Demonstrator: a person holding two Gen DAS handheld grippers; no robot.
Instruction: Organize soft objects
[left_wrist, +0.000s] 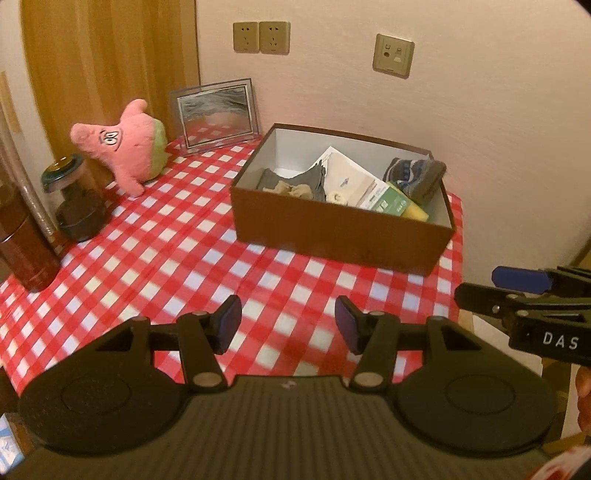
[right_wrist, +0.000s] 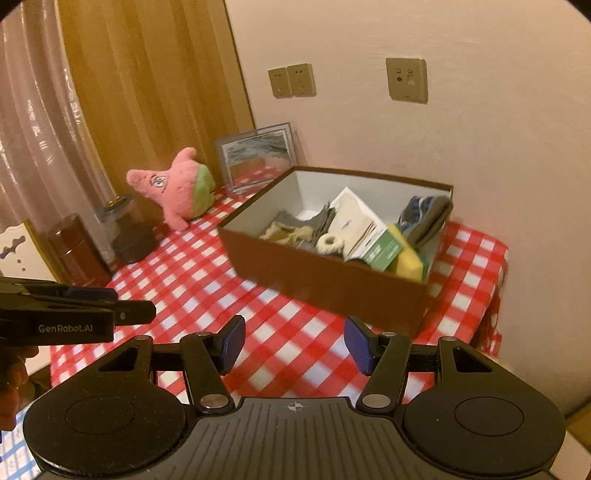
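A brown cardboard box (left_wrist: 332, 236) (right_wrist: 332, 280) stands on the red-checked tablecloth (left_wrist: 177, 258) (right_wrist: 207, 273) near the wall. Inside lie grey cloth (left_wrist: 303, 181), a rolled blue-grey sock (left_wrist: 417, 175) (right_wrist: 428, 216), a yellow sponge (left_wrist: 410, 208) (right_wrist: 408, 258) and a white-green packet (left_wrist: 354, 181) (right_wrist: 365, 229). A pink star plush toy (left_wrist: 125, 144) (right_wrist: 173, 188) stands at the back left, outside the box. My left gripper (left_wrist: 288, 325) hovers open and empty over the front of the table. My right gripper (right_wrist: 293, 343) is open and empty too, short of the box.
A picture frame (left_wrist: 216, 112) (right_wrist: 258, 155) leans against the wall behind the plush. A glass jar (left_wrist: 74, 199) (right_wrist: 125, 229) and a brown canister (left_wrist: 22, 243) (right_wrist: 77, 247) stand at the left edge. Curtains hang behind. Wall sockets (left_wrist: 260, 37) sit above the table.
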